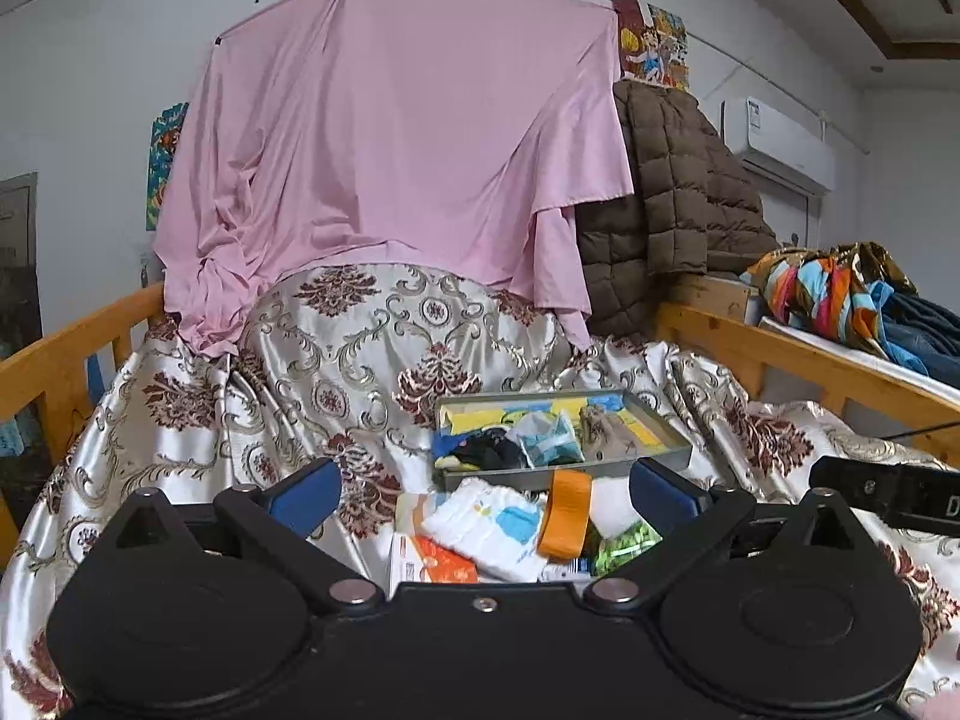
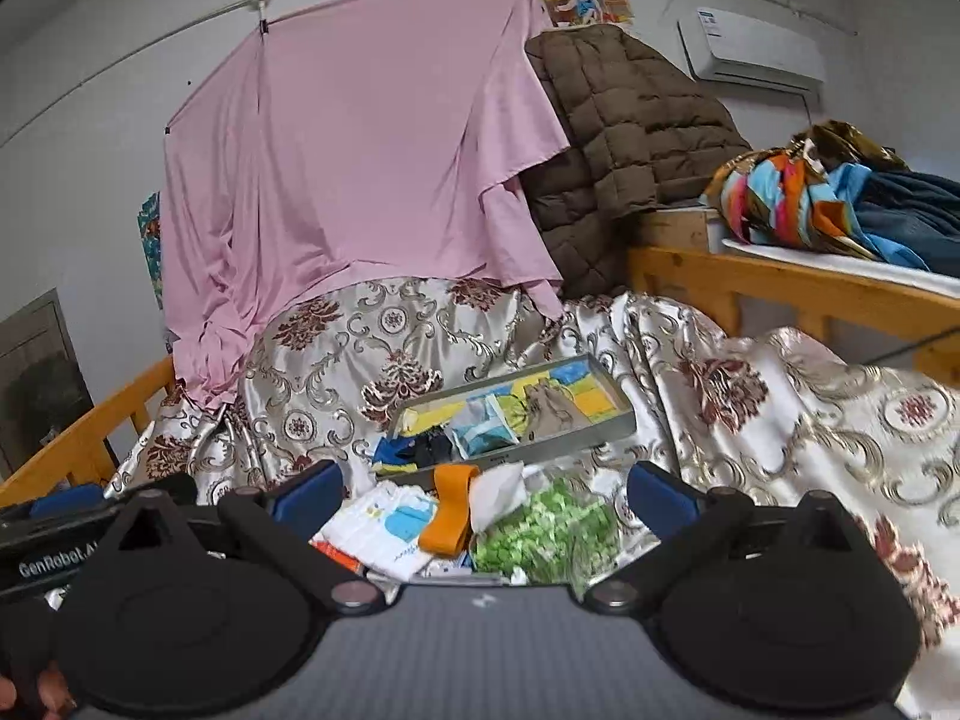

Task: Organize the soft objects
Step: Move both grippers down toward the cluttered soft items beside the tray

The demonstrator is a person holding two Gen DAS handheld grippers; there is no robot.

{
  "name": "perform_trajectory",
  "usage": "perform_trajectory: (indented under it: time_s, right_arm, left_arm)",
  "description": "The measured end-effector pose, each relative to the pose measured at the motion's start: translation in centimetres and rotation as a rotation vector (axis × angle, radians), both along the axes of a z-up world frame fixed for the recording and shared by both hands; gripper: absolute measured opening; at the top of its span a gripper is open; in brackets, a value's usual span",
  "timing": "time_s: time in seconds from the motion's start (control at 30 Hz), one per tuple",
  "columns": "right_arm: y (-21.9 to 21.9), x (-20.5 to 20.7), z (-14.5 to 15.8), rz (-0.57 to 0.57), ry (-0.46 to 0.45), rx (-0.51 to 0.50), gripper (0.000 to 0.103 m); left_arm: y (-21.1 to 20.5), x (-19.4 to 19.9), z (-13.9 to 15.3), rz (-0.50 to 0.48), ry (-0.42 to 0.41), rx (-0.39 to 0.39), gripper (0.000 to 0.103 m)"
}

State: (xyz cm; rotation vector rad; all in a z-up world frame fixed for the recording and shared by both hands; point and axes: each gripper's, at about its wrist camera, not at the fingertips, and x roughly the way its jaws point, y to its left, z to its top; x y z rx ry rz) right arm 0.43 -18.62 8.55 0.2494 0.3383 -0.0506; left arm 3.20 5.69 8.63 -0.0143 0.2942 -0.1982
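My left gripper [image 1: 483, 495] is open wide, its blue pads [image 1: 306, 495] apart with nothing between them. It hovers short of a pile on the bed: a white cloth with blue print [image 1: 492, 525], an orange band [image 1: 564, 513], a green packet [image 1: 627, 543]. Behind the pile a grey tray [image 1: 498, 474] holds yellow and blue cloths, a dark item and a beige pouch. My right gripper [image 2: 485, 498] is open too, and empty. The same white cloth [image 2: 390, 525], orange band [image 2: 450, 510], a white tissue [image 2: 498, 492], the green packet [image 2: 546, 534] and the tray [image 2: 570, 441] lie ahead of it.
A patterned satin bedspread [image 1: 360, 360] covers the bed between orange wooden rails [image 1: 810, 360]. A pink sheet [image 1: 390, 150] and a brown quilted jacket [image 1: 678, 180] hang behind. Colourful clothes [image 2: 810, 192] lie on a raised bunk at right. A hand [image 2: 36, 690] shows at lower left.
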Motion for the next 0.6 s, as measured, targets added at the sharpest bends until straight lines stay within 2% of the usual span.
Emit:
perform_trajectory:
  time_s: [0.27, 0.37, 0.6]
  right_arm:
    - [0.7, 0.6, -2.7, -0.001, 0.107, -0.029, 0.103]
    - [0.6, 1.3, -3.9, 0.005, 0.150, -0.046, 0.103]
    - [0.0, 3.2, -6.5, 0.035, 0.225, -0.013, 0.103]
  left_arm:
    - [-0.4, 0.8, -2.3, -0.009, 0.095, 0.072, 0.102]
    - [-0.4, 2.0, -3.1, -0.019, 0.143, 0.080, 0.102]
    - [-0.5, 4.6, -4.7, -0.026, 0.270, 0.083, 0.102]
